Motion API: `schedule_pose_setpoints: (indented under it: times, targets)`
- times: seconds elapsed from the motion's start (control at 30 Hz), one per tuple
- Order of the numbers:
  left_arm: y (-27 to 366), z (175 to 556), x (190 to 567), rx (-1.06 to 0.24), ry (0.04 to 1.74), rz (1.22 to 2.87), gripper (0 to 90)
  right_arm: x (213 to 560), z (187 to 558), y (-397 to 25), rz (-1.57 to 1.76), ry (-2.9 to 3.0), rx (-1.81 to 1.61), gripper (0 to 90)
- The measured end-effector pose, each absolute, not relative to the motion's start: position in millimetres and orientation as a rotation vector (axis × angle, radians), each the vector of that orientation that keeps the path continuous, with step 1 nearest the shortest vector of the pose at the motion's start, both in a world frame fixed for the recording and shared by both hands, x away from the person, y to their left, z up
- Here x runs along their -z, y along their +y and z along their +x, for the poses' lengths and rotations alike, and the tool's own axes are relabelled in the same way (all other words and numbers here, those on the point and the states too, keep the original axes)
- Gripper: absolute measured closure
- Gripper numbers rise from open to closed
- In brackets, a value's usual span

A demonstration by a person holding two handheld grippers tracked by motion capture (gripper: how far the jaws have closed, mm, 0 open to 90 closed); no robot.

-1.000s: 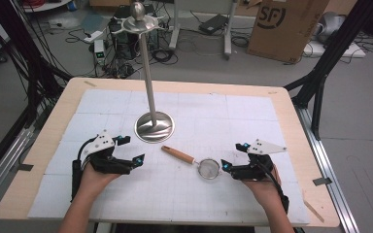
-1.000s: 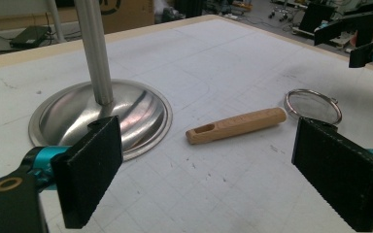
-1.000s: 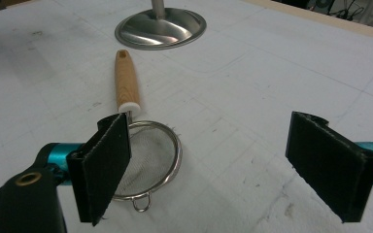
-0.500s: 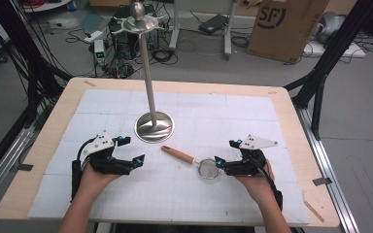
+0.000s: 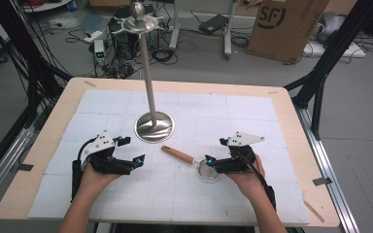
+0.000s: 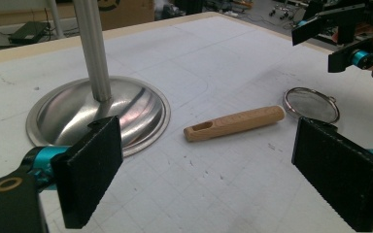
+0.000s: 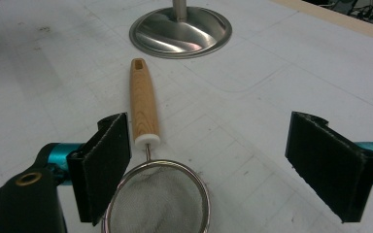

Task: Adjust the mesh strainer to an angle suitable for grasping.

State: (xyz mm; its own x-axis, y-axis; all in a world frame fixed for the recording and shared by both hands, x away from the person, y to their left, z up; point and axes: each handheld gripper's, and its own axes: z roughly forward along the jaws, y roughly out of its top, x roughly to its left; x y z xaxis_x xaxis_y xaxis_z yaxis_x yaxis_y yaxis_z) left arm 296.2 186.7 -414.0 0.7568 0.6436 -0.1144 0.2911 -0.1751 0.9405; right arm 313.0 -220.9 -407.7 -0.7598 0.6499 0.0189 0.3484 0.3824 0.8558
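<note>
Now strainer [image 5: 207, 169] flat, between open right tool [image 5: 212, 162]

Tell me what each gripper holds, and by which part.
Nothing is held. The right gripper stands open over the strainer's mesh bowl, its jaws not closed on it. The left gripper is open too, apart from it.

Stand base [image 5: 154, 127] just beyond strainer [image 5: 207, 169]
</note>
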Motion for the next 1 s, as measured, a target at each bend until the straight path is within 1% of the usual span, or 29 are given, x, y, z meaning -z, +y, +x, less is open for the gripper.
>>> schedule_pose_setpoints:
  times: [0.87,1.0]
  targets:
    - [186.4,296.5,414.5,-0.370,0.737,1.763,11.8,407.9,327.2,-177.9,0.785,2.443,-1.248,18.9]
    - [186.8,296.5,414.3,-0.367,0.737,1.758,11.8,409.7,328.5,-168.4,0.768,2.481,-1.225,23.4]
